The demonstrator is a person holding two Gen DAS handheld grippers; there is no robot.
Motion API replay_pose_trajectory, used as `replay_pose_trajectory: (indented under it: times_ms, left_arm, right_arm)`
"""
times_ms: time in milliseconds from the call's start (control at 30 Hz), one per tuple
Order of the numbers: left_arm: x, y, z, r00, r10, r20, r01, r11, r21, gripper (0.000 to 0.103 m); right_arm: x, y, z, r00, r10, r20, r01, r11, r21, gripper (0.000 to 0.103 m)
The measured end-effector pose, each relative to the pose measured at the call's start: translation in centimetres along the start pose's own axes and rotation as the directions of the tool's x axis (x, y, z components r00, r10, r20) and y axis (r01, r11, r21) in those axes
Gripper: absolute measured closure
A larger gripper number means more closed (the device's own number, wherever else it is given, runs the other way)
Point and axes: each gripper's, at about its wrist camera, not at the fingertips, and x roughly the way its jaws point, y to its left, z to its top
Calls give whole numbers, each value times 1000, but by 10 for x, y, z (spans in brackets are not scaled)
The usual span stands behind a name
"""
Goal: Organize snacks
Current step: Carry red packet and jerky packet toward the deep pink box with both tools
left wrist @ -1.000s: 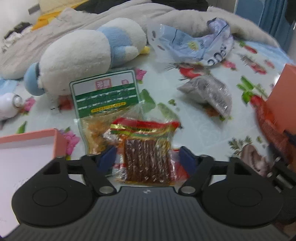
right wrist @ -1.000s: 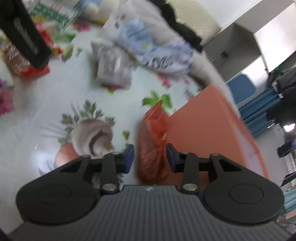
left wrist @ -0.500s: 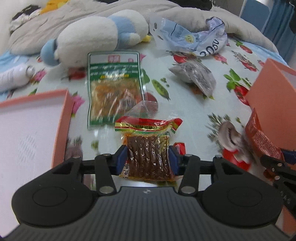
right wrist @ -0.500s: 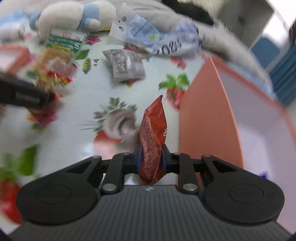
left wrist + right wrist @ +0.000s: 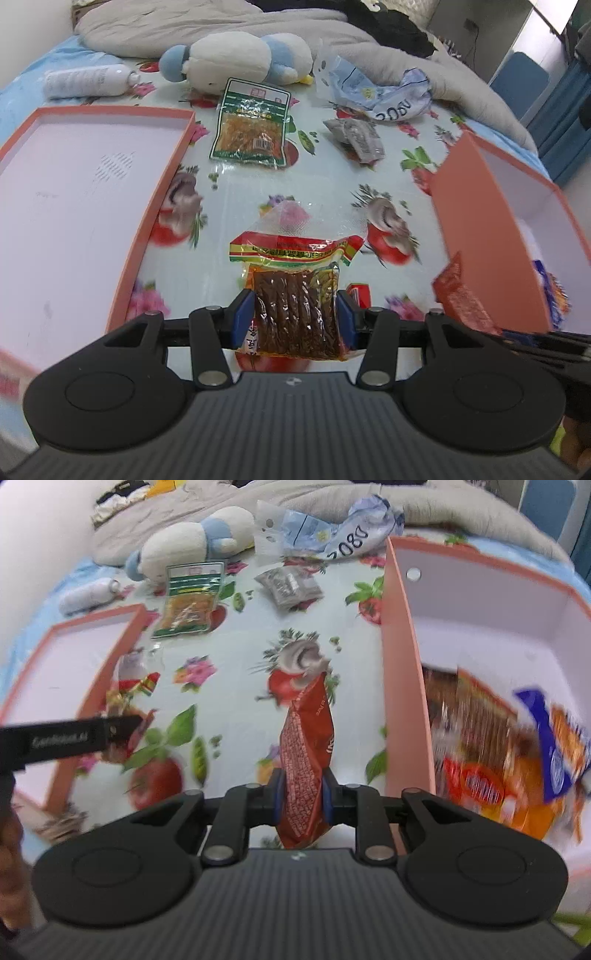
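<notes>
Both packets are now lifted off the cloth: my left gripper (image 5: 295, 320) clamps the brown-stick pack (image 5: 297, 314), my right gripper (image 5: 301, 797) the red pouch (image 5: 306, 753), beside the orange box (image 5: 402, 701).

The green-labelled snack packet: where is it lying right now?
The green-labelled snack packet lies flat on the floral sheet, in the upper middle of the left wrist view, just in front of the plush toy and left of the grey packet.

plush toy (image 5: 236, 61), white bottle (image 5: 86, 79), grey blanket (image 5: 192, 26)
</notes>
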Motion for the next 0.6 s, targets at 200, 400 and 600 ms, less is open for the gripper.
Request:
replay_pose_trajectory:
  times_ms: [200,400,600]
  left_arm:
    - [-57,-10,-28,999,-12,40,14,999,-52,50]
    - [-104,-28,-41,995,-56,77,59,997,-43,50]
    - [-141,-55,-40,983,-124,137,125,992,4,50]
  right_arm:
    - [-41,-13,-17,996,94,11,-94,994,50,80]
    - [-92,-24,-32,989,136,63,-140,989,53,80]
    - [-136,-44,-44,977,135,166,-151,984,90,80]
